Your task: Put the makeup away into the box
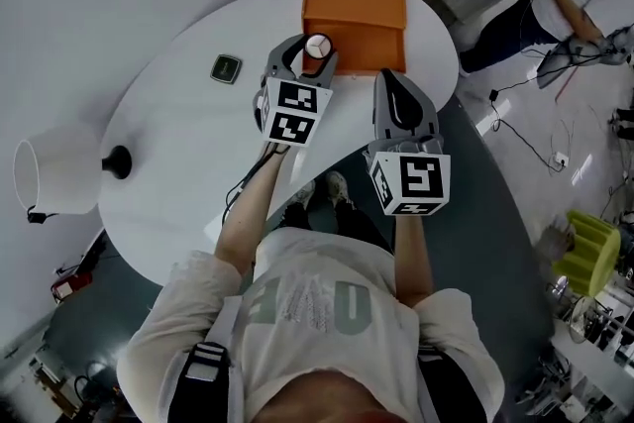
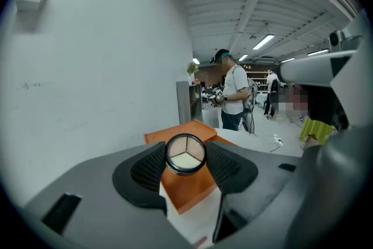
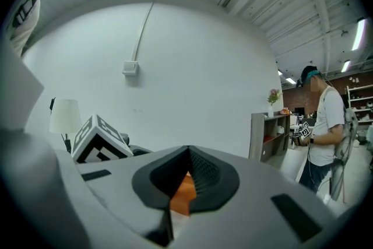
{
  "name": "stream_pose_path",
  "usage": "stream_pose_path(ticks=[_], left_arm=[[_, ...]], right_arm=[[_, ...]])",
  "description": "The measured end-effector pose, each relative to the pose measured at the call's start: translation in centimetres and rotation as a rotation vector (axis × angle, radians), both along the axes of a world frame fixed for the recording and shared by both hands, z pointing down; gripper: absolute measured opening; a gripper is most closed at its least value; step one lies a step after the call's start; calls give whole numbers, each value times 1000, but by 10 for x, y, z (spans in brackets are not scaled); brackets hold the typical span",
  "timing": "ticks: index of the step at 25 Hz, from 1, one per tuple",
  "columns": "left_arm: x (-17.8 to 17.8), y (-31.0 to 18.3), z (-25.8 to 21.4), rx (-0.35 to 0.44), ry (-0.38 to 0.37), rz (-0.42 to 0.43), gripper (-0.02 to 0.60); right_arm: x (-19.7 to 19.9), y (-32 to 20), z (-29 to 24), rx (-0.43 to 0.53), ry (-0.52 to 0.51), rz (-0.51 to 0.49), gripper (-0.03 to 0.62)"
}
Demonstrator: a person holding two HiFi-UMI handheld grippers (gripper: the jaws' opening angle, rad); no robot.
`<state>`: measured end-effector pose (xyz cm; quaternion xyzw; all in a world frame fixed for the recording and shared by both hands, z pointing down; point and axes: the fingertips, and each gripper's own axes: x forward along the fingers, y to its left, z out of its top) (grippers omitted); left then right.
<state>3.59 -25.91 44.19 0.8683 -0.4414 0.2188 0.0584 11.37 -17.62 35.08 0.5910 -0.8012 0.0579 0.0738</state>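
Note:
My left gripper [image 1: 309, 50] is shut on a round makeup compact [image 1: 317, 46] with three pale shades under a clear lid. In the left gripper view the compact [image 2: 185, 154] sits pinched between the black pads [image 2: 143, 169], right over the near edge of the orange box [image 2: 189, 183]. That orange box [image 1: 354, 15] stands at the far side of the white round table [image 1: 178, 144], and its top looks flat and closed. My right gripper [image 1: 388, 79] hovers just right of the box's front with its jaws together and nothing in them [image 3: 187, 165]. A small dark square compact [image 1: 226, 68] lies on the table to the left.
A white lamp [image 1: 50, 173] with a black base [image 1: 117, 161] stands at the table's left edge. A person [image 1: 575, 0] with grippers stands at the far right, with cables on the floor and a yellow stool [image 1: 591, 253] nearby.

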Motion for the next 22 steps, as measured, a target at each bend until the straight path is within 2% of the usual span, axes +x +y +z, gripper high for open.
stream_pose_path(ticks=[5,10,22], left_arm=[[4,-18,57,-116,-45,-12,227],[6,-27,94,-195,-75,-15,227],[10,-29,123,-273,-126,-2,227]], right_arm=[[9,-7,29,-63,-11,6,5],[10,-8,54,-120,-24,0,5],[6,-3,75,-175,-36,-6,5]])
